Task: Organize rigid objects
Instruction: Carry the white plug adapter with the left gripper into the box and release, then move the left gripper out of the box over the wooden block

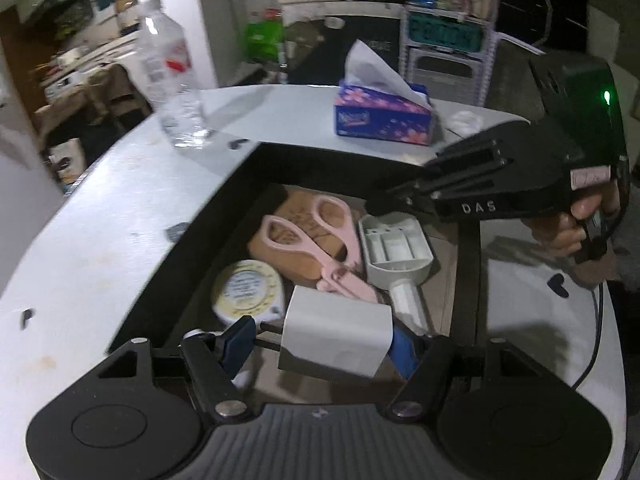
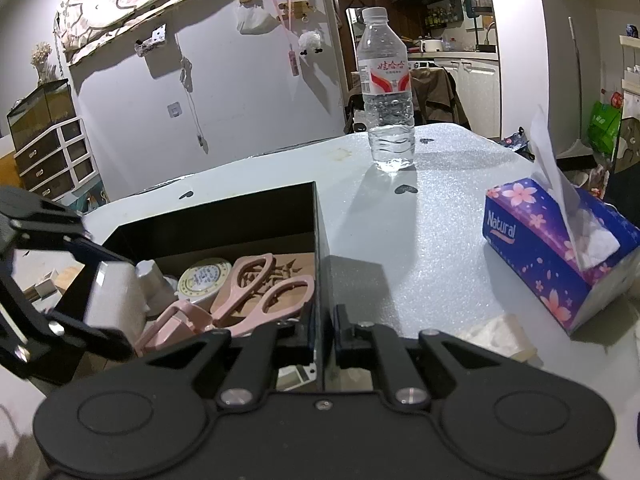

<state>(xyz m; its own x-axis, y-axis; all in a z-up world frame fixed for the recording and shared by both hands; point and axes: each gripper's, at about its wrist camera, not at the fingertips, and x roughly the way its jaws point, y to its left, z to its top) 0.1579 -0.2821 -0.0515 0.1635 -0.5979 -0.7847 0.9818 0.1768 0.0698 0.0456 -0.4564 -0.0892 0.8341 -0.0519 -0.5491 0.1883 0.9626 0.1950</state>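
Observation:
An open black box [image 1: 466, 264] sits on the white table. It holds pink scissors [image 1: 320, 240], a wooden block [image 1: 296, 216], a round yellow-white tape measure [image 1: 248, 288] and a white plastic handled piece [image 1: 396, 248]. My left gripper [image 1: 320, 344] hangs over the box's near side, shut on a white rectangular block [image 1: 336, 332] between its blue pads. My right gripper [image 2: 322, 328] is shut on the box's side wall [image 2: 320, 248]. In the left wrist view the right gripper [image 1: 380, 204] reaches in from the right. The right wrist view shows the left gripper [image 2: 60, 320] with the white block [image 2: 116, 300].
A clear water bottle [image 2: 386, 92] stands on the table beyond the box. A purple tissue box [image 2: 560, 248] lies to the right, with a crumpled tissue [image 2: 496, 336] near it. A person's hand [image 1: 576, 220] holds the right gripper's handle. A cable [image 1: 596, 344] trails over the table.

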